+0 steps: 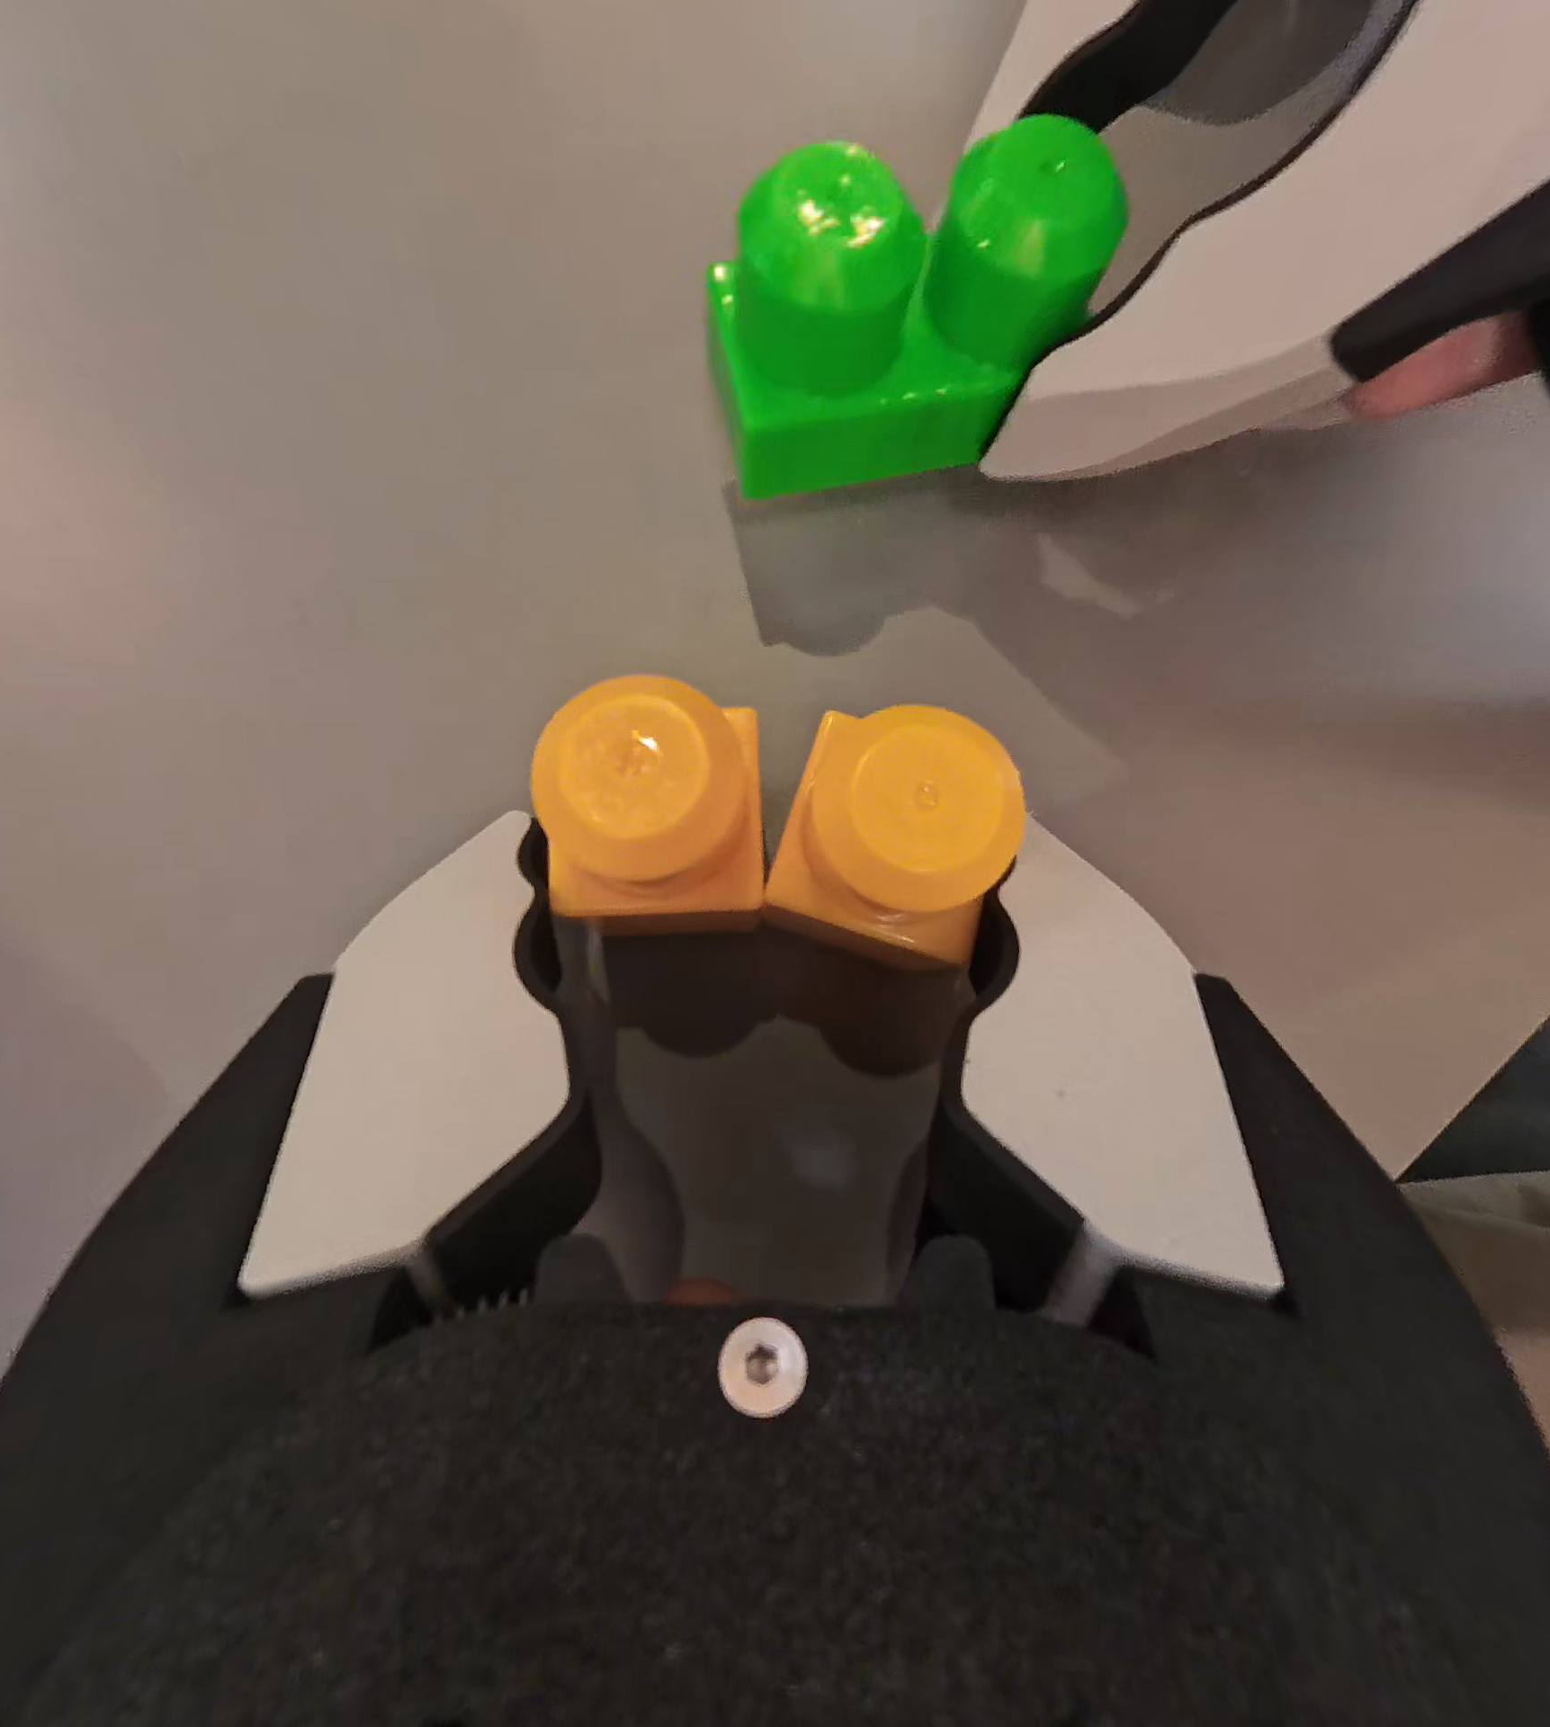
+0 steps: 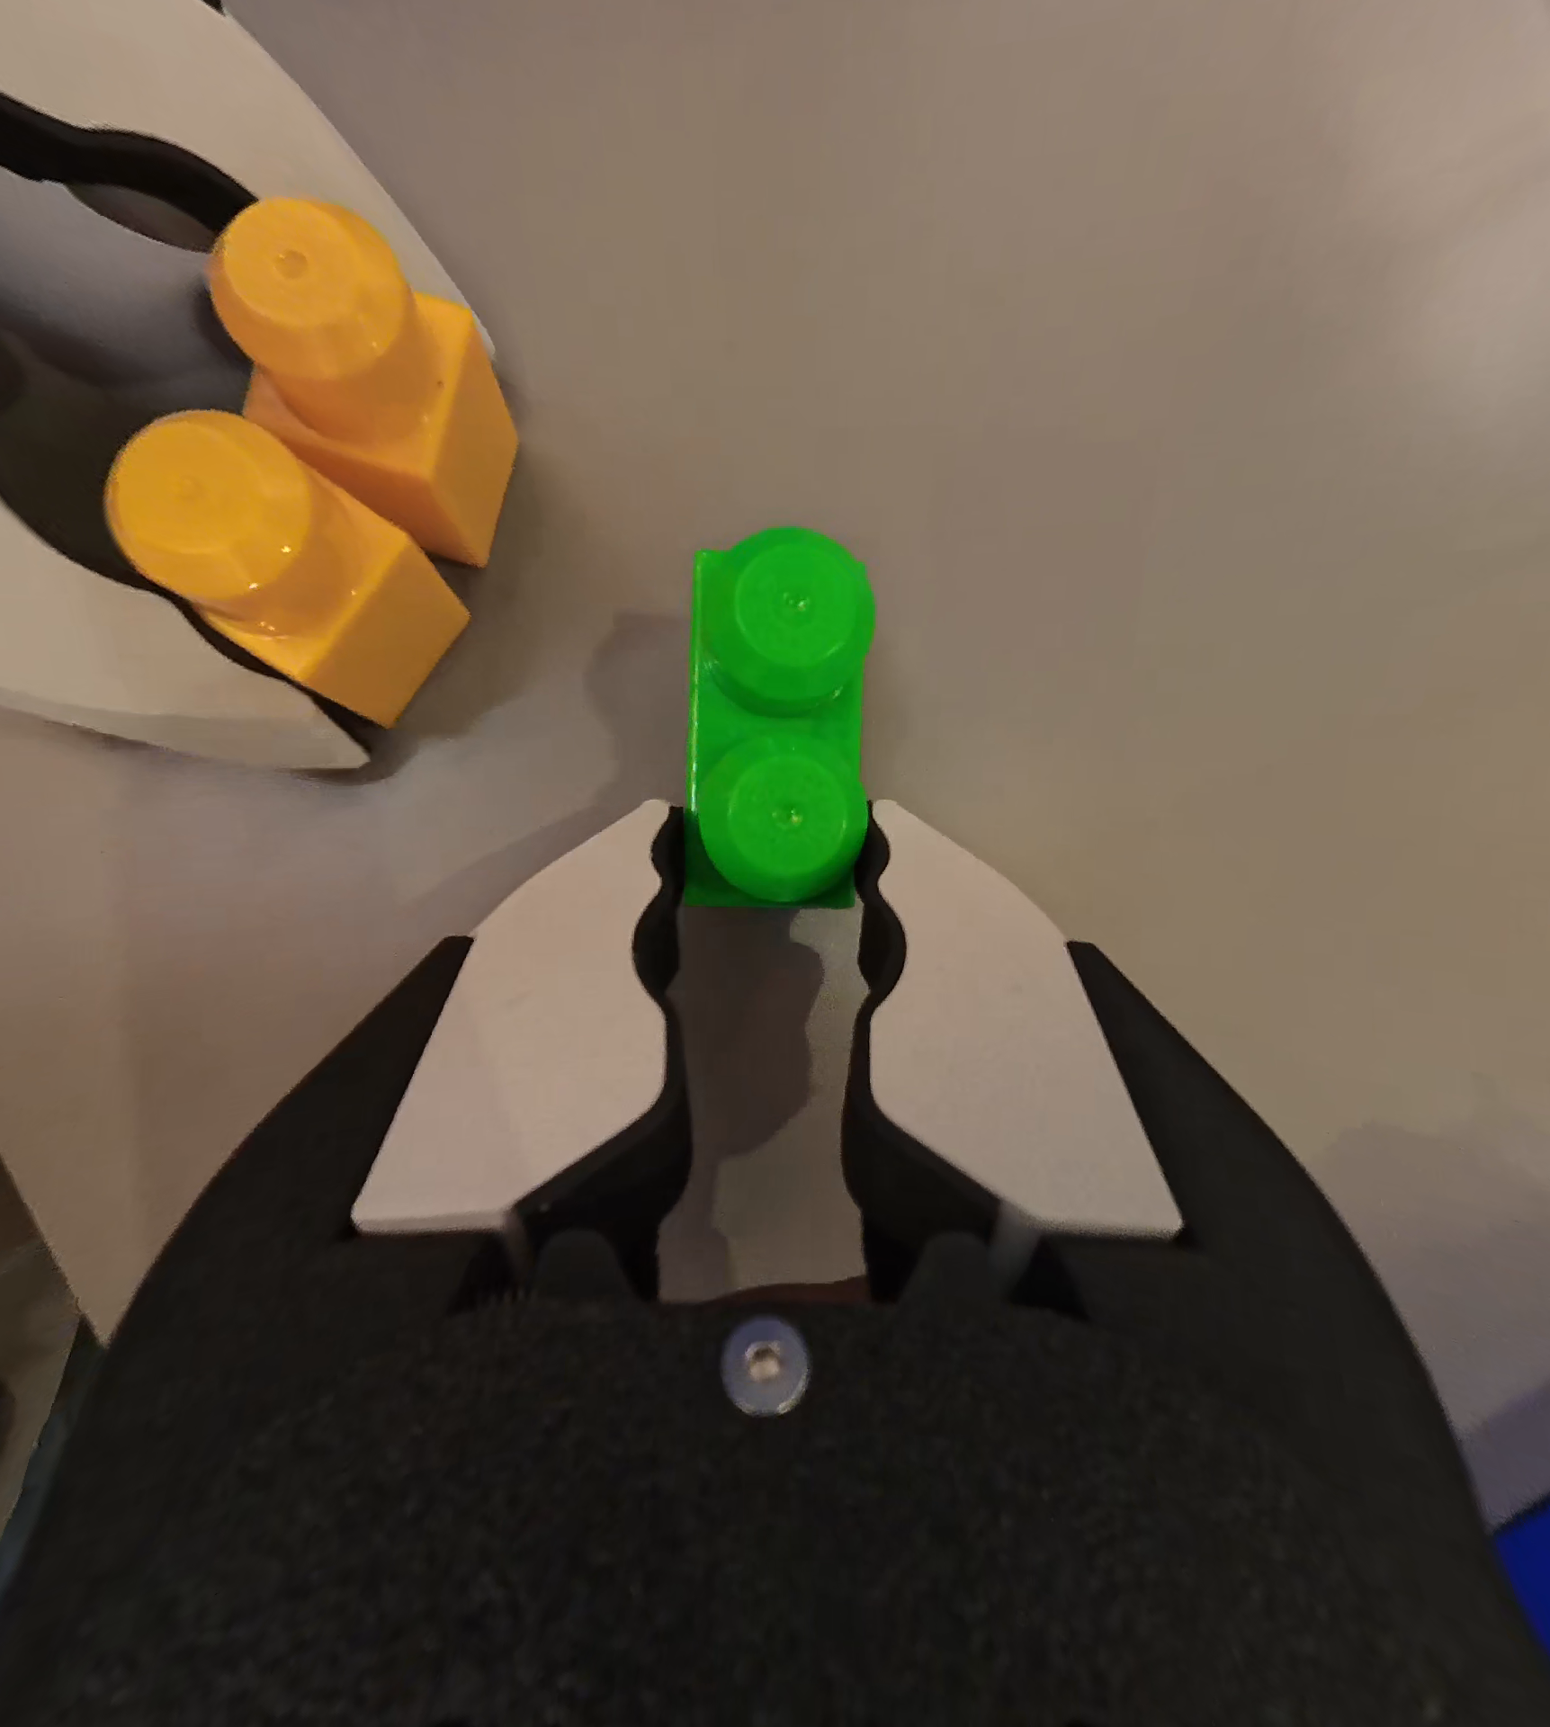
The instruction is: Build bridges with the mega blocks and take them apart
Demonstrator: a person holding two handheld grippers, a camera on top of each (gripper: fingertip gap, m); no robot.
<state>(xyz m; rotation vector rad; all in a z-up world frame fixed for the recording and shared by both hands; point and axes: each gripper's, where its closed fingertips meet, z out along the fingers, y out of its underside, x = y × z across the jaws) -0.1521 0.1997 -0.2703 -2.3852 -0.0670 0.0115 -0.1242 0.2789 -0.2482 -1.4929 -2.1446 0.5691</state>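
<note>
My left gripper (image 1: 775, 878) pinches two yellow blocks (image 1: 659, 822) side by side, splayed apart at the tops. My right gripper (image 2: 775, 855) clamps the green block's (image 2: 775, 710) near end on the table (image 2: 1219, 467). The loose yellow pair could slip or twist apart under pressure.

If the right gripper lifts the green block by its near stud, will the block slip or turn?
The green block looks like stiff, glossy plastic, so it will probably not bend but may slip. The right gripper grips only the rounded near stud, so the far end could swing. Its flat base on the grey table should not roll.
</note>
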